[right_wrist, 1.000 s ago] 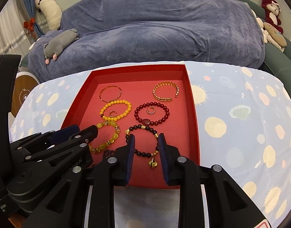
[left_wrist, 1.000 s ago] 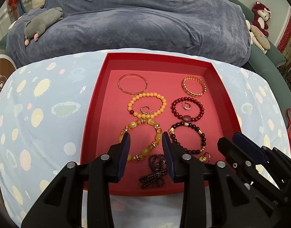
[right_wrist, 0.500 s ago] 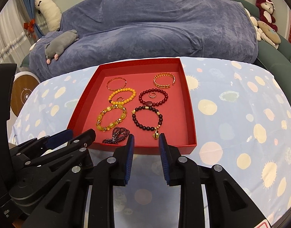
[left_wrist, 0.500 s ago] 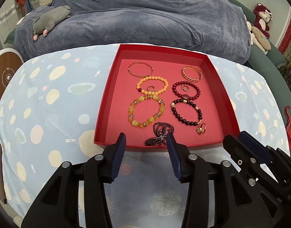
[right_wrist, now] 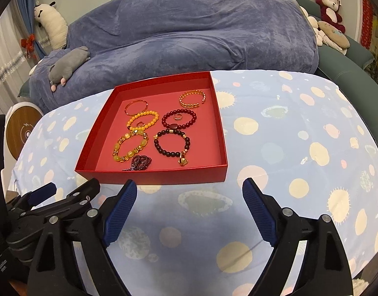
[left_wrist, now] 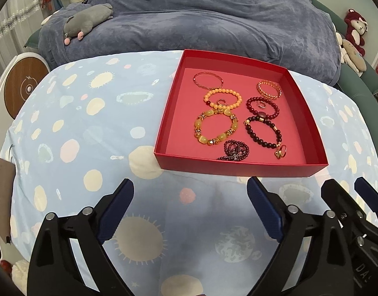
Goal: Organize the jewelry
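Both of my tools hang back from the work: the left hand-held gripper (left_wrist: 190, 192) has its blue-padded jaws spread wide and empty, and the right hand-held gripper (right_wrist: 189, 193) is just as wide apart with nothing between its pads. Ahead of both sits the shallow square red cardboard tray (left_wrist: 238, 166), its near wall facing me; from the left tool it lies forward and off to my right, from the right tool forward and off to my left, so neither hand is clearly nearer. Inside, the jewelry lies in two rows running away from me: a chunky yellow-and-gold beaded bracelet (left_wrist: 214, 127) and a dark brown beaded bracelet (left_wrist: 263, 133) near the front, a bunched dark maroon bead strand (left_wrist: 234, 150) close against the near wall, and a small gold ring (left_wrist: 280, 151) just beside the brown bracelet. Everything rests flat, so I judge any pick must come over that near wall from above. Under the tray is a worktop draped in a pale blue cloth printed with suns and planets (right_wrist: 287, 135), soft-looking and slightly rumpled. Behind it is a big blue-grey plush-covered sofa (right_wrist: 201, 32) with stuffed toys.
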Motion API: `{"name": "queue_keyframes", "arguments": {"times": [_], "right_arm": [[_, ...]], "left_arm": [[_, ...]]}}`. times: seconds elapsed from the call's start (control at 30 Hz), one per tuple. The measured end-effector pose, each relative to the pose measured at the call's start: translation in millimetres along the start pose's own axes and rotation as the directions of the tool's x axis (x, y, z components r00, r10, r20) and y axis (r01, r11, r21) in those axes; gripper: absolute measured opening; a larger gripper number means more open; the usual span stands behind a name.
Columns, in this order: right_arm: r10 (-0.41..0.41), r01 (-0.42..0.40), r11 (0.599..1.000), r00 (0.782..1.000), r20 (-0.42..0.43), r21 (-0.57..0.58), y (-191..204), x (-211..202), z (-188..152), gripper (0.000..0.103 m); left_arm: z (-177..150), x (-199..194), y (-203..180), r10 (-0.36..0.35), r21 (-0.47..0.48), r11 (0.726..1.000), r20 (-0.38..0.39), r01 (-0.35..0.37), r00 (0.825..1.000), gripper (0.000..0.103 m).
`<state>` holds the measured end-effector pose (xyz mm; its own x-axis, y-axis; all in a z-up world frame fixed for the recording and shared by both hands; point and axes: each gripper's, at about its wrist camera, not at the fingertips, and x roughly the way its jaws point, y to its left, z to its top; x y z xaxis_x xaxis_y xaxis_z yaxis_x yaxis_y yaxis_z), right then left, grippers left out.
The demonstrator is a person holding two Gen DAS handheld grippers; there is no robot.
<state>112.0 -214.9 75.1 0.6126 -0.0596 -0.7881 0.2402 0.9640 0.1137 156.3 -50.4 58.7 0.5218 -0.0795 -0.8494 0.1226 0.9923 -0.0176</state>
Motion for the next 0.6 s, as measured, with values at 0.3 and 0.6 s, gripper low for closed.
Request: {"name": "queue_keyframes", "arguments": {"times": [0.3,0.6], "right_arm": [[-0.003,0.003,1.000,1.000,-0.021,-0.007,-0.9,-5.4,-8.9,0.096],[-0.026,0.026,1.000,1.000,-0.013,-0.016,-1.2,-13.5,-16.9,0.096]], "left_arm": [[-12.2,-6.8,6.8,0.028,-0.022,0.999,-0.008,-0.028,1.000,0.093],[-17.9,-15.8,10.4,0.036,-0.022,0.999,-0.001,-0.036,0.999,0.093]]}}
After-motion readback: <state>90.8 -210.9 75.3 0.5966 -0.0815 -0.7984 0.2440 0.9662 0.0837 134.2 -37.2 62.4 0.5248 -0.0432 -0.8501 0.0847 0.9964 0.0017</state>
